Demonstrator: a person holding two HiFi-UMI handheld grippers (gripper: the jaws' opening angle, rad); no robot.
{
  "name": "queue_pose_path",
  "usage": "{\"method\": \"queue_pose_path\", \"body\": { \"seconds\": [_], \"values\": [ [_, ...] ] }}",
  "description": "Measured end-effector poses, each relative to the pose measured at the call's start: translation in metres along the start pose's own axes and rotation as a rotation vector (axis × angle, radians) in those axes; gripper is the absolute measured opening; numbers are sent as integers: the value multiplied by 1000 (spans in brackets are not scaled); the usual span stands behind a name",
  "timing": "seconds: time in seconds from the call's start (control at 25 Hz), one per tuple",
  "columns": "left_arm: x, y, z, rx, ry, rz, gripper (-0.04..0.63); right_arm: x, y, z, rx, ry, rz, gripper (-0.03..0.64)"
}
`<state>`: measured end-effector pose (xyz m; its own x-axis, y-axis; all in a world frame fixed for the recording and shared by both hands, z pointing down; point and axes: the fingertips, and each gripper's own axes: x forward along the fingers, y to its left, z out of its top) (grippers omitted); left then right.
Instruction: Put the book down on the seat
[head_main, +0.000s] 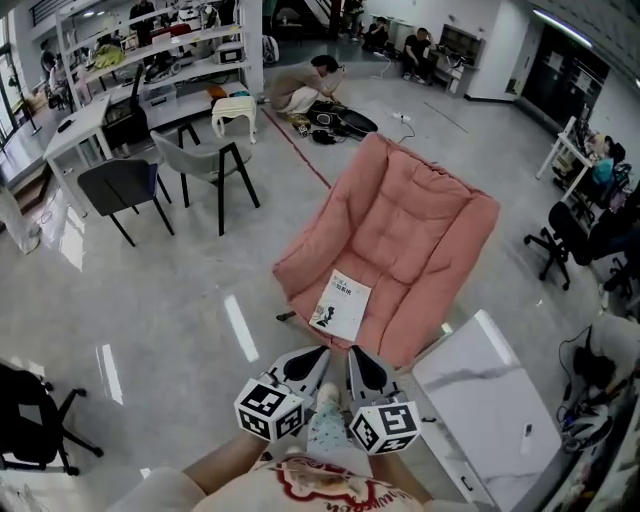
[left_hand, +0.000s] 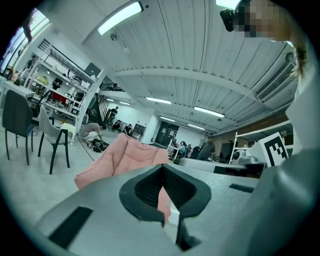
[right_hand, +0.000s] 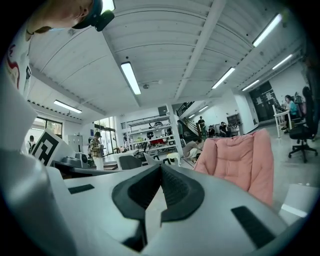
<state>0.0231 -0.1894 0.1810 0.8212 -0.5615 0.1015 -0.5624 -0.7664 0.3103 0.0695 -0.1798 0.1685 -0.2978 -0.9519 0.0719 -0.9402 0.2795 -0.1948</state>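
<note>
Book (head_main: 341, 305) lies flat, cover up, on the near left part of the pink armchair's seat (head_main: 400, 250), close to its front edge and free of any grip. With the placing apparently done, the sound course is to keep both tools clear of the cushion so nothing nudges the book toward that edge. Left gripper (head_main: 318, 356) and right gripper (head_main: 358, 356) hover side by side near the person's chest, apart from the chair, each with jaws pressed together on nothing, a white marble-topped table (head_main: 490, 400) at near right.

No legible print, even on the book (head_main: 341, 305)
</note>
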Motion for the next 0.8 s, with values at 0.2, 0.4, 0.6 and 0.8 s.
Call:
{"method": "queue_pose_path", "body": {
  "seconds": [0.2,0.4,0.6,0.8],
  "values": [
    [-38,-25,-10,-10,13,-17,3,-34,41,-8,-5,21,10,0],
    [-58,-44,-10,-12,0,-29,3,-59,57,-5,-20,2,1,0],
    [-70,-67,-10,-3,-18,-45,3,-88,55,3,-11,-51,-30,0],
    [-94,-103,-21,13,-12,-53,3,-130,71,-3,-12,-53,-28,0]
  ]
}}
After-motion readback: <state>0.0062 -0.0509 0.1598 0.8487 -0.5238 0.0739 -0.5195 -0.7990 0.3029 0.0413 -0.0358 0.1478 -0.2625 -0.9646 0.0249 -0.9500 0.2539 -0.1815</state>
